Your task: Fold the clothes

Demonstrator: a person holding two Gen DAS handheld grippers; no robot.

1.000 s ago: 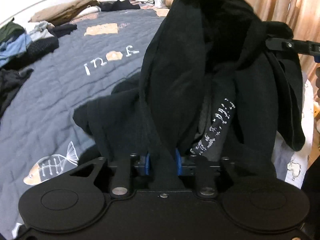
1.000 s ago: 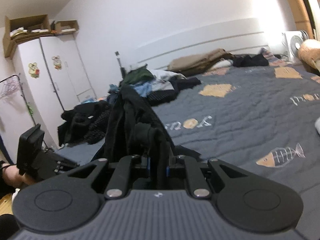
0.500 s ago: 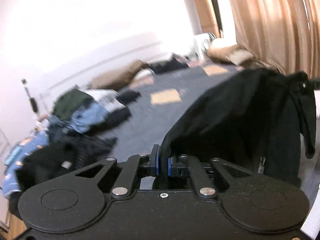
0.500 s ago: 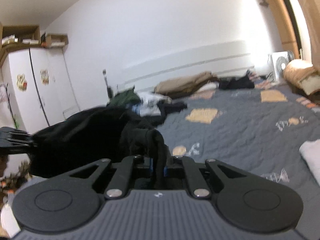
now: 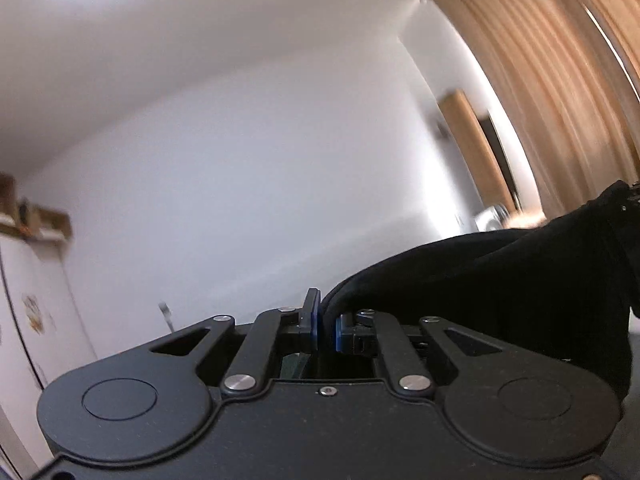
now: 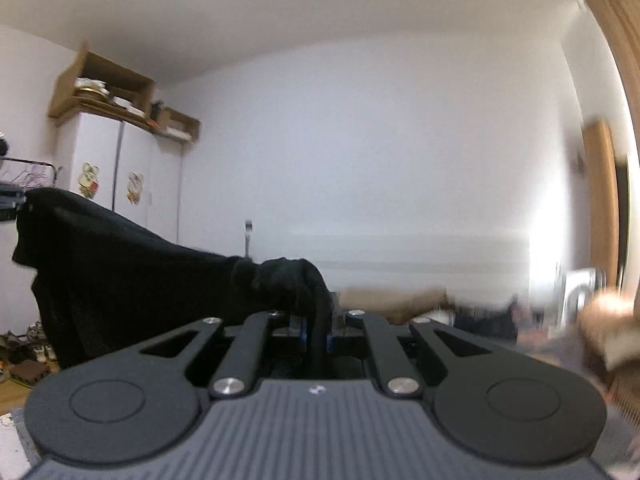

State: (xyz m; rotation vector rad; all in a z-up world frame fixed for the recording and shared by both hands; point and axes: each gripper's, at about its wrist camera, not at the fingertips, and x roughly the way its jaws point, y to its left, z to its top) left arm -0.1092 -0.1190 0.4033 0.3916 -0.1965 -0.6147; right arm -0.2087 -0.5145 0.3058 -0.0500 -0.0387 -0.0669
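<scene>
A black garment (image 5: 500,284) is stretched in the air between my two grippers. My left gripper (image 5: 327,330) is shut on one edge of it; the cloth runs off to the right toward the other gripper at the frame's right edge. My right gripper (image 6: 316,330) is shut on the opposite edge, and the black garment (image 6: 132,272) hangs to the left, up to the left gripper at the far left edge. Both cameras point up at the wall and ceiling. The bed below is mostly hidden.
A white wardrobe (image 6: 120,176) with cardboard boxes (image 6: 104,92) on top stands at the left. Orange-brown curtains (image 5: 560,80) hang at the right. A fan (image 6: 580,292) and clothes (image 6: 400,300) on the bed show low at the right, blurred. Shoes (image 6: 28,344) lie on the floor.
Both grippers have risen and tilted upward, lifting the black garment off the bed and spreading it wide between them. The bed has dropped out of view.
</scene>
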